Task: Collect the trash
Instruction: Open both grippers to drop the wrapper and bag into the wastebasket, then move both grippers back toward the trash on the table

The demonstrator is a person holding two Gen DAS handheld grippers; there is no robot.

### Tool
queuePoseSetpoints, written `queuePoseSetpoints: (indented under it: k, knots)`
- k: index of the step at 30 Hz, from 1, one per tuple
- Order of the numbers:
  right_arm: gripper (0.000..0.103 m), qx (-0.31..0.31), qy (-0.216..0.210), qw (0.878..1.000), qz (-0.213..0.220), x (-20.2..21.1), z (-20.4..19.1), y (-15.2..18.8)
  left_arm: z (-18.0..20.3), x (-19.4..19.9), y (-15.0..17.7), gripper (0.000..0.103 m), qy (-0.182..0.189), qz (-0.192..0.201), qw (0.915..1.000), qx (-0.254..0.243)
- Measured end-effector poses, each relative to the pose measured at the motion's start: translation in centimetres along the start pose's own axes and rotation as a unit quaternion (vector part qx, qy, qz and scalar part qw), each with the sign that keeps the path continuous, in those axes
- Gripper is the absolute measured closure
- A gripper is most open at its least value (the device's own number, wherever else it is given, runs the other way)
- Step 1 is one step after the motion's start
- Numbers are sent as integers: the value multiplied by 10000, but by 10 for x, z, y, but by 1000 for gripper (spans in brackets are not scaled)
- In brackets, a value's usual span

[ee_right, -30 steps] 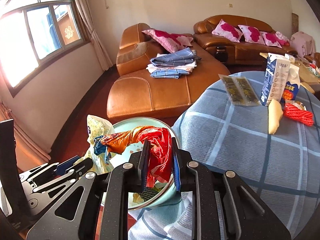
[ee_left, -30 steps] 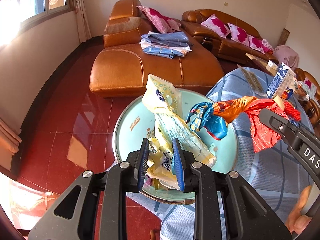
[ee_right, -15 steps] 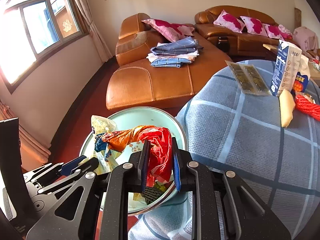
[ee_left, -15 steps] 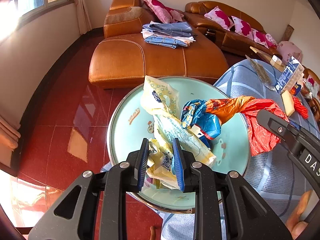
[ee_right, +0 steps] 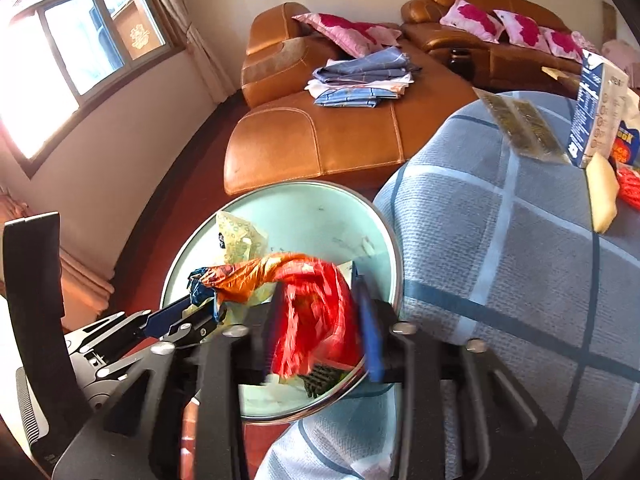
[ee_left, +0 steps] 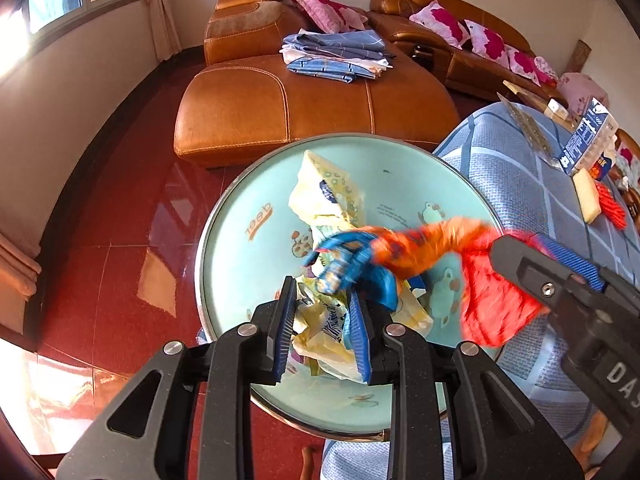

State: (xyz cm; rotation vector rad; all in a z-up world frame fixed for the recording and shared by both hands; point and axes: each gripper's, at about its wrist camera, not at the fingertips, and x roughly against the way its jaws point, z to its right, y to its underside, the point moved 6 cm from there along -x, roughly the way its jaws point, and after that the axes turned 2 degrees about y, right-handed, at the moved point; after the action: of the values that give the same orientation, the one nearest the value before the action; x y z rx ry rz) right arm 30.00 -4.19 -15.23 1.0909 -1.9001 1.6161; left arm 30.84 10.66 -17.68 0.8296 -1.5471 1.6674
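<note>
My left gripper (ee_left: 322, 320) holds a crumpled yellow-white plastic wrapper (ee_left: 324, 200) over the round mint-green basin (ee_left: 240, 248); its jaws look slightly parted around the wrapper. My right gripper (ee_right: 322, 320) has its jaws parted around a red, orange and blue plastic bag (ee_right: 312, 308), which hangs blurred between them over the basin (ee_right: 320, 216). The same bag (ee_left: 424, 248) shows in the left wrist view, stretched from the right gripper (ee_left: 548, 280) toward the left one. The basin stands beside the table with the blue checked cloth (ee_right: 500, 260).
On the cloth stand a blue milk carton (ee_right: 596, 112), a yellow sponge (ee_right: 602, 192), red netting (ee_right: 630, 188) and a clear packet (ee_right: 520, 124). An orange leather sofa (ee_left: 312, 104) with folded laundry (ee_left: 336, 56) lies beyond the basin, across the red tiled floor (ee_left: 120, 240).
Both grippers have come lower over the basin. The right gripper's jaws have widened and the red bag is slipping, blurred. The left jaws have parted a little around the wrapper.
</note>
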Motion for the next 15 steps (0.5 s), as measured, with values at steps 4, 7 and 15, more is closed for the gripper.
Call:
queuePoseSetpoints:
  k: [4, 7, 15]
  knots:
    - [57, -122, -12, 9999, 122, 10, 5, -5, -3, 2, 0, 71, -63, 31, 10000, 16]
    - [57, -188, -20, 9996, 220, 18, 10, -8, -4, 6, 0, 68, -130, 82, 9999, -19]
    - [57, -332, 54, 9986, 400, 39, 23, -5, 0, 25, -4, 36, -388, 317, 9987, -87]
